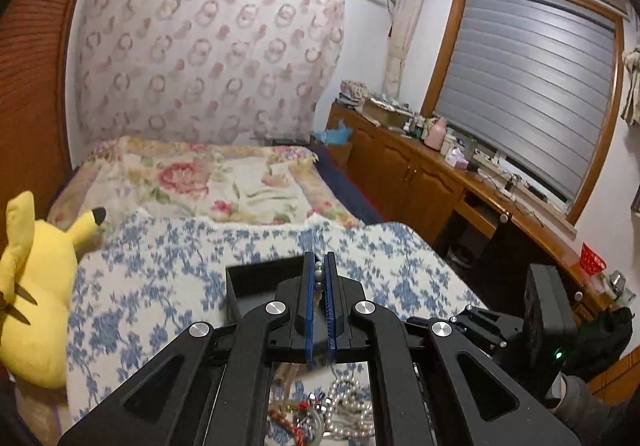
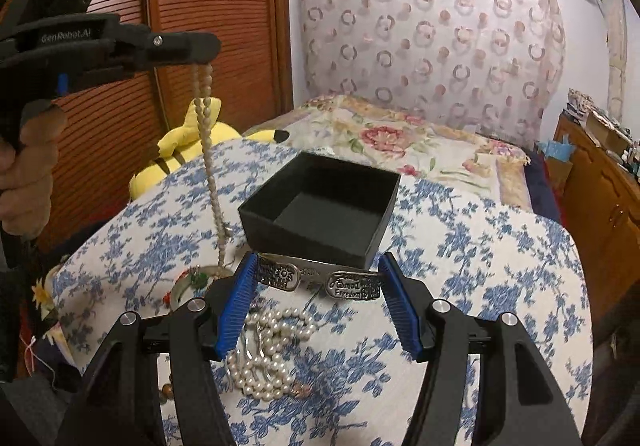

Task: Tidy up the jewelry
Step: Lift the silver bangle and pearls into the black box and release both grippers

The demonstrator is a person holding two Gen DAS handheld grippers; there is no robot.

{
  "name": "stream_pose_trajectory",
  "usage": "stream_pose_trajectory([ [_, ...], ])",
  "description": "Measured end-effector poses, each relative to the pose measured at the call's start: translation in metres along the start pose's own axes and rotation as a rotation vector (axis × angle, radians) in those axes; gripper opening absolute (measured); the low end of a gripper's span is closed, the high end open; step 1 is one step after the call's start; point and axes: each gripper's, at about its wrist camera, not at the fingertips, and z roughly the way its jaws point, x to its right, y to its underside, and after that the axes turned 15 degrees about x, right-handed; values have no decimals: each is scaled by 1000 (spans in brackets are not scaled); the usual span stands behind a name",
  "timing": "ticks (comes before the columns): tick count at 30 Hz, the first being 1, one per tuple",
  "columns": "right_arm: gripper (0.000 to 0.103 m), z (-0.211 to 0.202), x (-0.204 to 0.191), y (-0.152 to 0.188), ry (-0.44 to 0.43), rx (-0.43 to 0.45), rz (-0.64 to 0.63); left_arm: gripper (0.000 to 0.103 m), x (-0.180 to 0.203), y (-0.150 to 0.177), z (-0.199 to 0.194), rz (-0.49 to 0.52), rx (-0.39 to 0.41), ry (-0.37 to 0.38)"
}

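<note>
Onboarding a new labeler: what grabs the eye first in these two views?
The left tool is shut on a pearl necklace that hangs in a long strand, its lower end reaching the jewelry on the blue floral cloth. Beside the strand sits an open black box, nothing visible inside. The right tool is open around an engraved silver bracelet, with a heap of pearls just below it.
</note>
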Motion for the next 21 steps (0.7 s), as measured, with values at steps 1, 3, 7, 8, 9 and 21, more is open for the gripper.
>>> stream_pose_trajectory([
  [1,64,-1,1,-1,2,4,1,4,2,-3,0,3,5,1],
  [3,64,-1,5,-6,8,13,5,4,6,-11,0,12,17,6],
  [7,64,-2,8,-13,17,27,9,4,14,-23,-1,31,40,12],
  [8,64,-2,10,-14,20,31,9,4,15,-25,-2,33,46,11],
  [9,64,-2,11,-16,22,33,10,4,16,-28,-1,37,53,9],
  [21,64,4,19,-30,35,58,15,4,19,-67,20,58,86,-26],
])
